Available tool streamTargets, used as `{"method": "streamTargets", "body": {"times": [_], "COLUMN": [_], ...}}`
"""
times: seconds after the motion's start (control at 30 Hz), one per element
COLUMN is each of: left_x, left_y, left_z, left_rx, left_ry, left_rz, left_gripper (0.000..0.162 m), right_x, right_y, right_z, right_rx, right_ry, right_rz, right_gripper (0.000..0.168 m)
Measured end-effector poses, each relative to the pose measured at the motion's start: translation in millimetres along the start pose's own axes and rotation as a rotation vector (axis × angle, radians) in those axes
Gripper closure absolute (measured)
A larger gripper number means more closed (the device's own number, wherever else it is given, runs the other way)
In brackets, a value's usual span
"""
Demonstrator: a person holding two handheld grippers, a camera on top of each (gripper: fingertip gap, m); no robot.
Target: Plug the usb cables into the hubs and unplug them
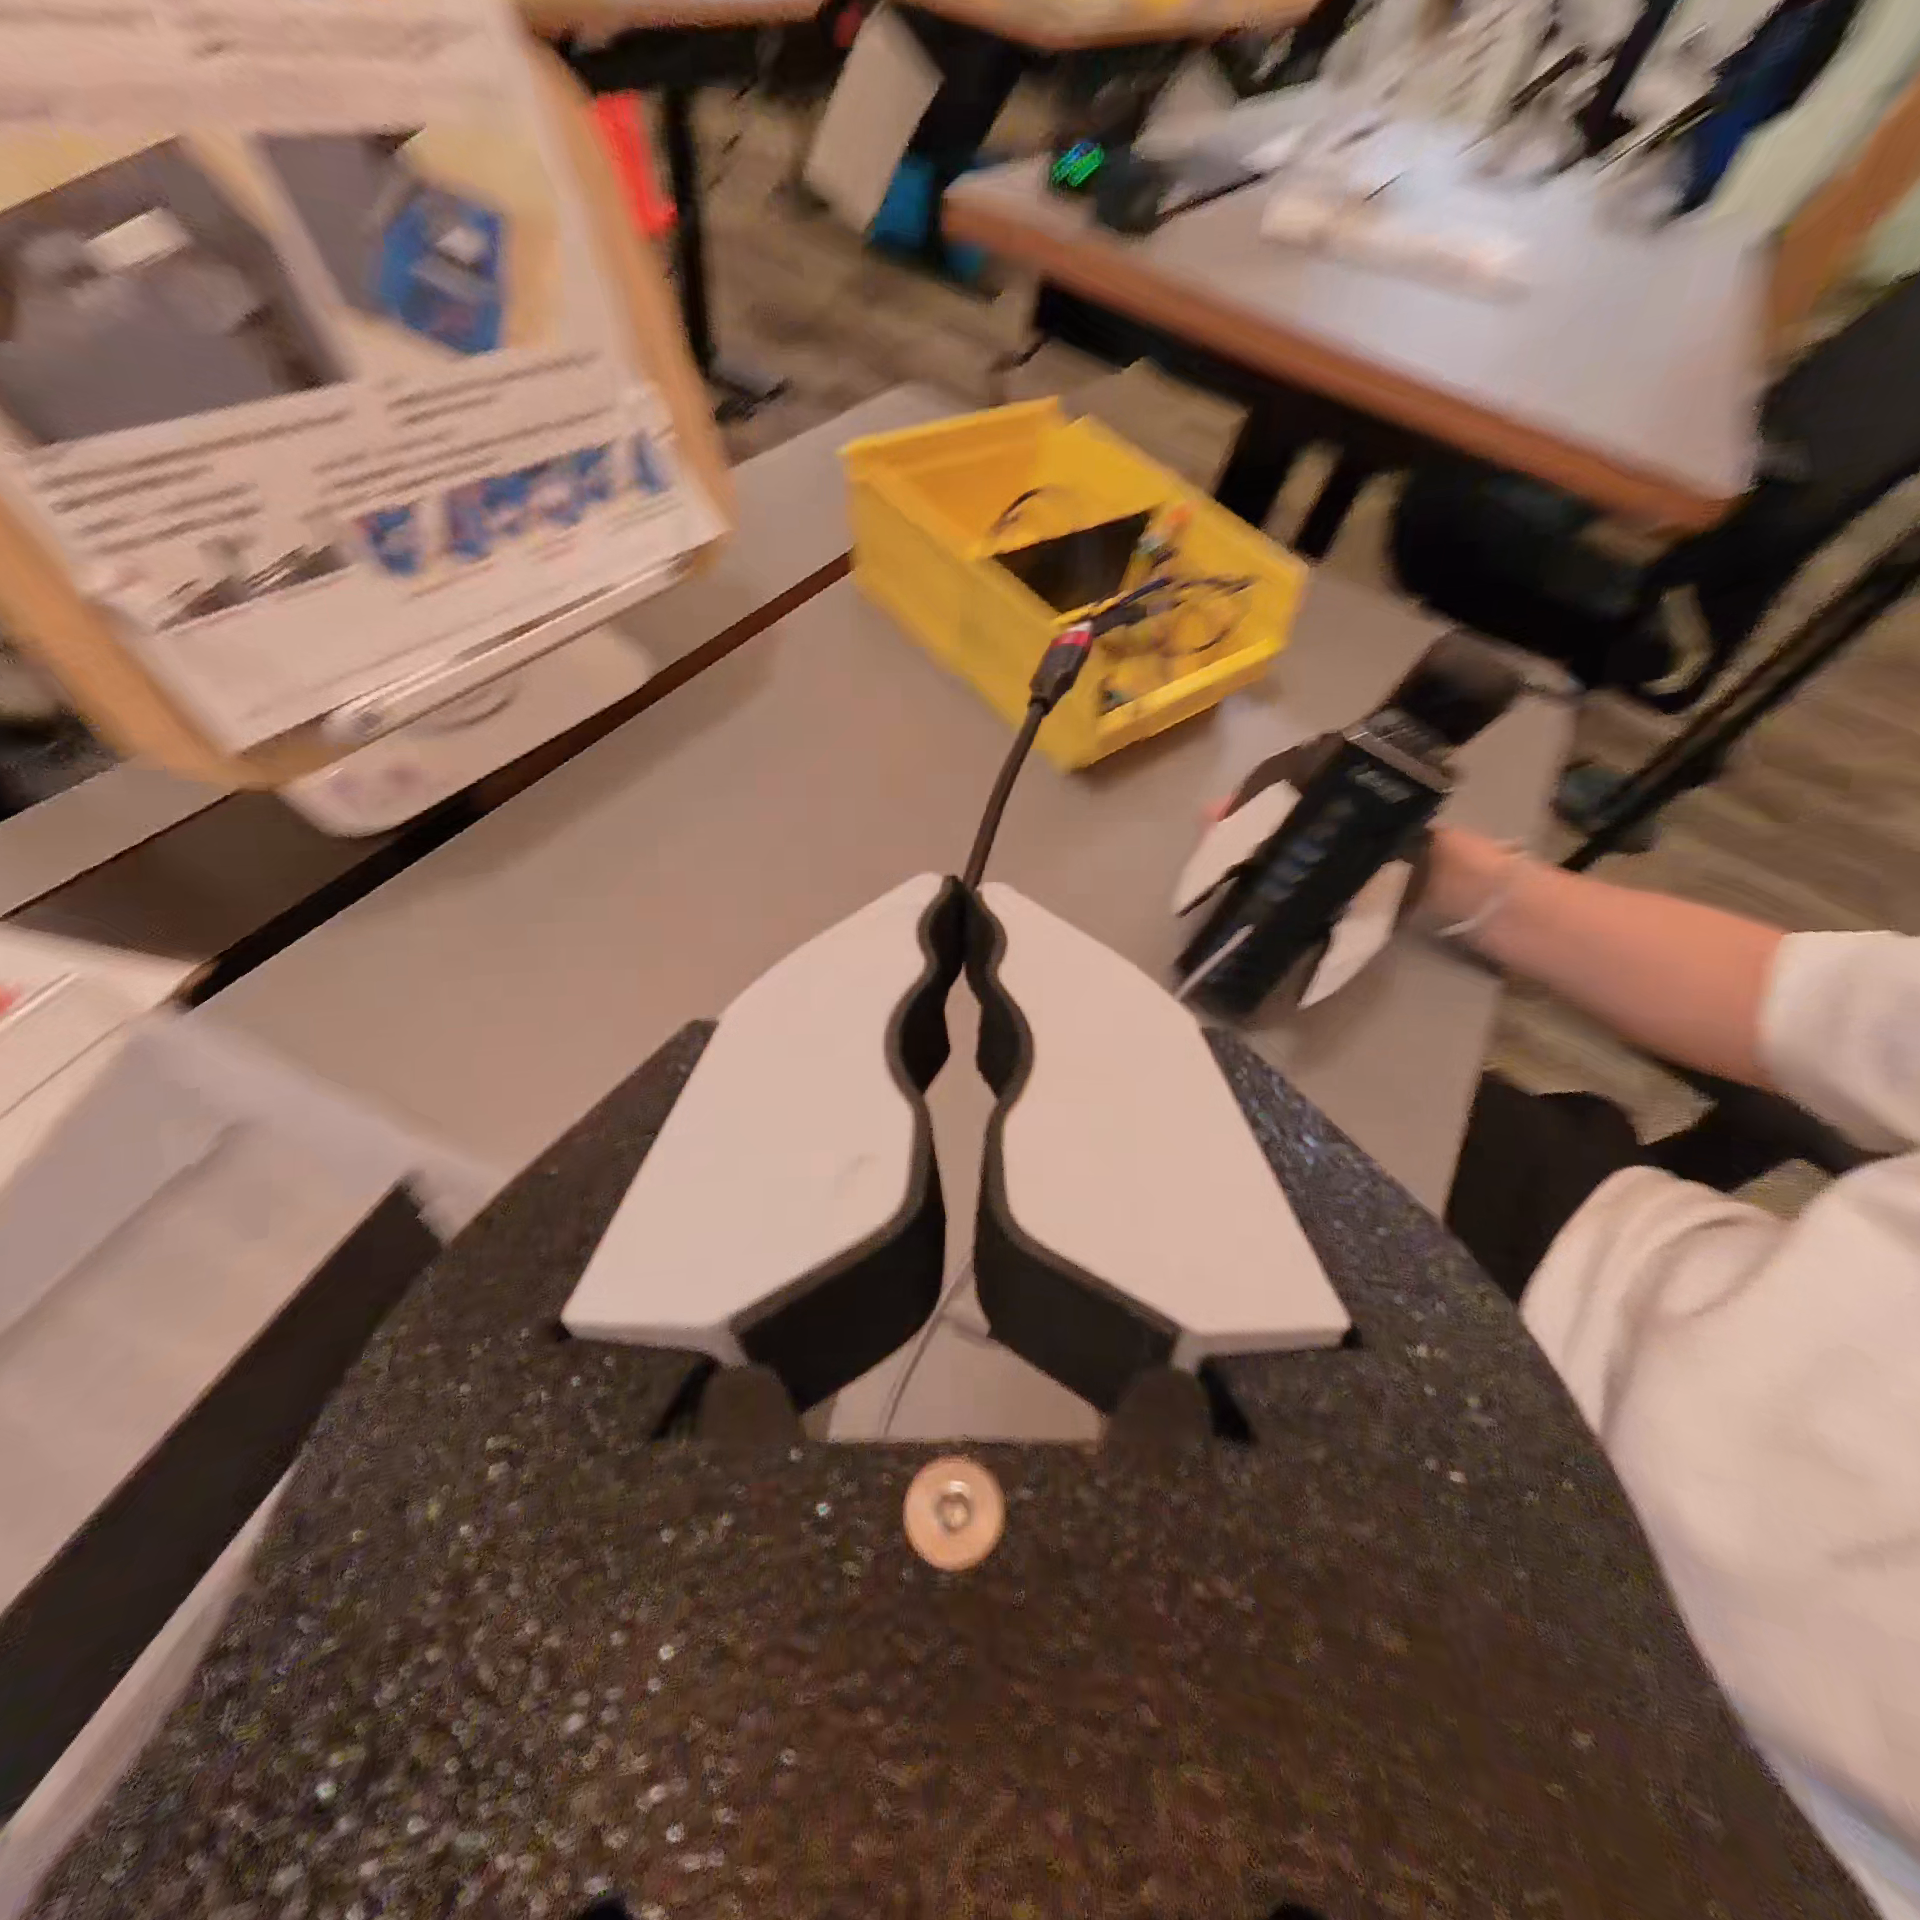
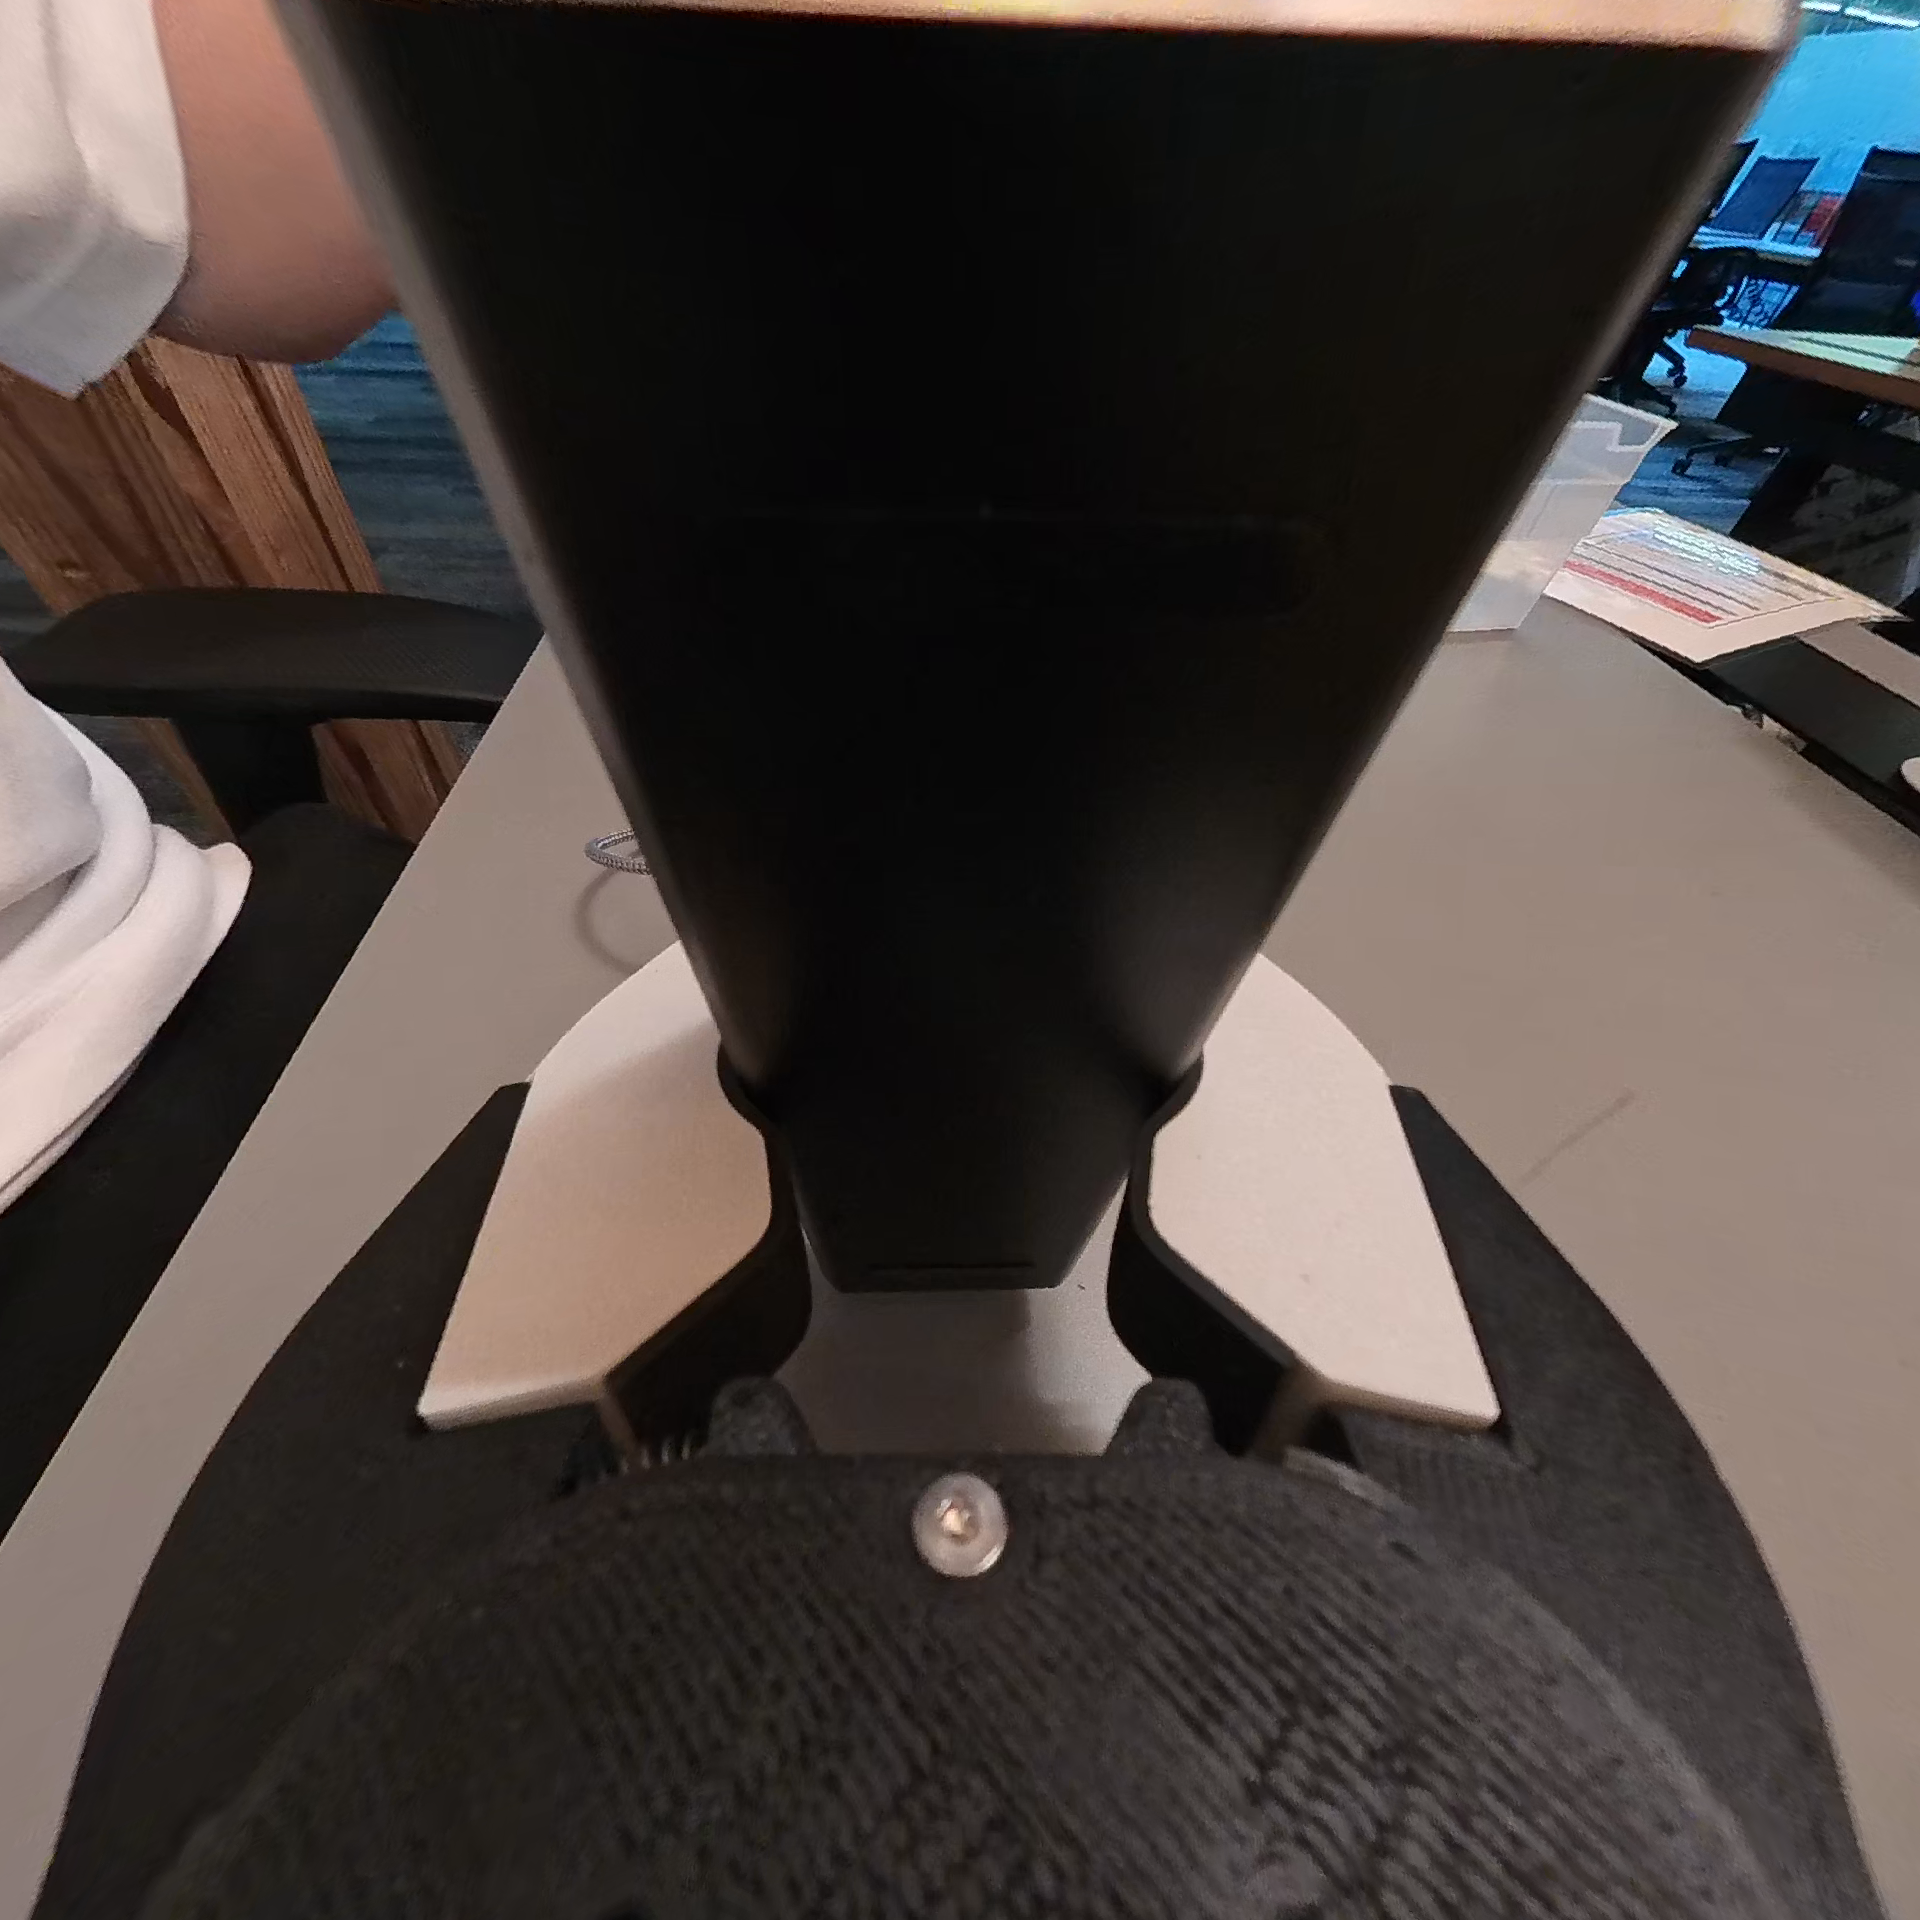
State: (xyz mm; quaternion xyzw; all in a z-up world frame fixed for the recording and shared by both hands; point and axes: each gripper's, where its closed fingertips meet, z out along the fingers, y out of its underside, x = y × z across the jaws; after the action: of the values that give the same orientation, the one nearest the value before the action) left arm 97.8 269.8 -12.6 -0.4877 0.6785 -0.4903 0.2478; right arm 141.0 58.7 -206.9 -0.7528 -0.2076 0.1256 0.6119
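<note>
Left gripper (image 1: 961, 894) is pinching a black usb cable (image 1: 1003, 795) between closed tips, its plug (image 1: 1065, 655) sticking out loosely, while farther right the right gripper (image 1: 1294, 899) is clamping the black hub (image 1: 1320, 847); the flexing cable is risking missing a port.

The hub (image 2: 966, 582) looks smooth and faintly glossy black, with a pale metal-like end rim – the grey table (image 2: 1538, 935) beneath it is matt. The yellow bin (image 1: 966, 623) is smooth plastic, the gripper bodies rough speckled black, their fingers (image 1: 790, 1132) matt white
</note>
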Motion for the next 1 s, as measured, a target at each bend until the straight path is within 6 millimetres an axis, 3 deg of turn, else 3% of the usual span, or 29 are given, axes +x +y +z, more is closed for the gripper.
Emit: {"method": "streamTargets", "body": {"times": [0.07, 0.13, 0.3, 0.43, 0.57, 0.73, 0.87, 1.0], "left_x": [22.3, 38.2, 33.9, 37.3, 39.2, 36.9, 28.3, 38.0], "left_y": [2.1, 22.3, 111.4, 160.9, 166.4, 176.0, 189.2, 194.2], "left_z": [17.4, 39.6, 91.9, 113.6, 147.1, 209.1, 252.9, 269.0], "left_rx": [0.075, 0.091, -0.055, -0.275, -0.463, -0.662, -0.672, -0.604], "left_ry": [0.122, 0.221, 0.210, 0.138, 0.055, 0.192, 0.334, 0.459], "left_rz": [0.006, 0.011, -0.136, -0.044, 0.148, 0.646, 0.648, 0.537], "left_gripper": [0.162, 0.162, 0.162, 0.162, 0.139, 0.129, 0.127, 0.137], "right_x": [-0.2, -0.1, -0.5, -0.4, -0.8, -3.5, -3.5, -1.7], "right_y": [-0.3, -0.5, -0.6, -1.2, 1.0, 4.6, 4.2, 1.0], "right_z": [-0.3, -0.5, -1.7, -2.5, -0.4, 2.7, 2.3, -0.6], "right_rx": [0.002, 0.004, 0.007, 0.012, -0.007, -0.038, -0.035, -0.008], "right_ry": [0.000, 0.001, 0.001, -0.004, -0.012, -0.011, -0.003, -0.007], "right_rz": [-0.002, -0.003, -0.002, 0.004, 0.009, -0.017, -0.029, -0.007], "right_gripper": [0.096, 0.096, 0.096, 0.096, 0.096, 0.096, 0.096, 0.096]}}
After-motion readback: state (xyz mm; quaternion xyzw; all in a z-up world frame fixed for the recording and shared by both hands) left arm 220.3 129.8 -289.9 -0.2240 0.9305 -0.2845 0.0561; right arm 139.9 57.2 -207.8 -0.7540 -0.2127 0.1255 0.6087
